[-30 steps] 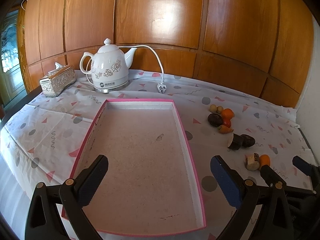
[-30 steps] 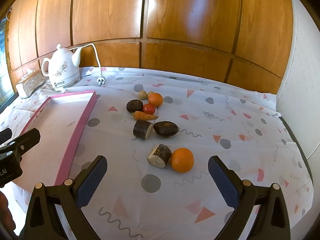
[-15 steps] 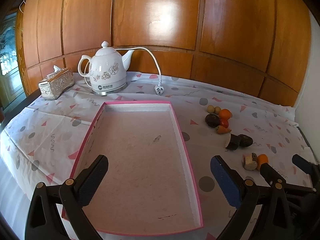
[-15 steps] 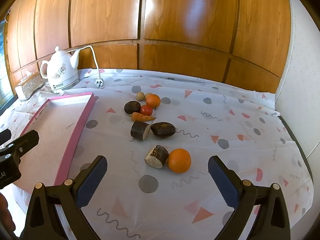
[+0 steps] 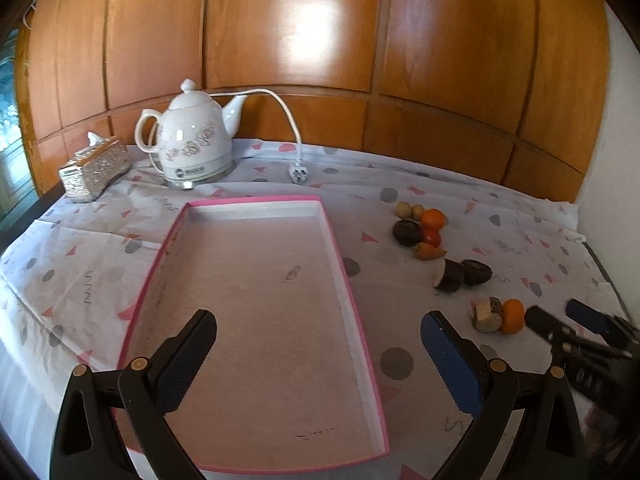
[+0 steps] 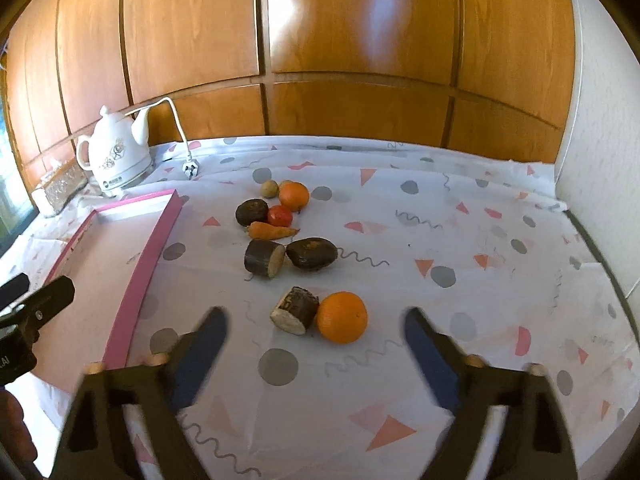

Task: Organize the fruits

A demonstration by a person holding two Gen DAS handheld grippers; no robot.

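Two tongs in play, both empty. Left tongs [image 5: 318, 354] are hanging wide over the pink tray [image 5: 362, 344], nothing between the pads, tray bare inside. Right tongs [image 6: 314, 344] have just been closing from full spread to a middling gap; nothing is between them yet, pads blurred in the right wrist view and touching no fruit.

Fruit is all lying on the desk [image 6: 460, 240], to the right of the tray, well apart from it. Nearest pair: an orange [image 6: 342, 317] touching a cut brown stub [image 6: 295, 310], sitting just ahead of the right tongs and roughly centred on their gap. Further back: a second cut stub [image 6: 265, 258] beside a dark oval fruit [image 6: 312, 254], then a cluster of carrot [image 6: 272, 231], tomato [image 6: 280, 216], dark round fruit [image 6: 251, 212], second orange [image 6: 294, 196] and a small pale one [image 6: 269, 188].

Key geometry: the near orange is lying dead ahead of the right tongs, slightly right of the centreline; the stub is on its left with its long axis running diagonally, cut face toward the camera. The right hand is clearly the nearer one; in the left wrist view that pair is sitting far off to the side, past the right tongs [image 5: 568, 320].

My read: the right hand is lining up on the orange. Risk is the stub touching it; a narrowing gap may clip or drag it along. The orange is round, so it could roll if nudged off-centre.
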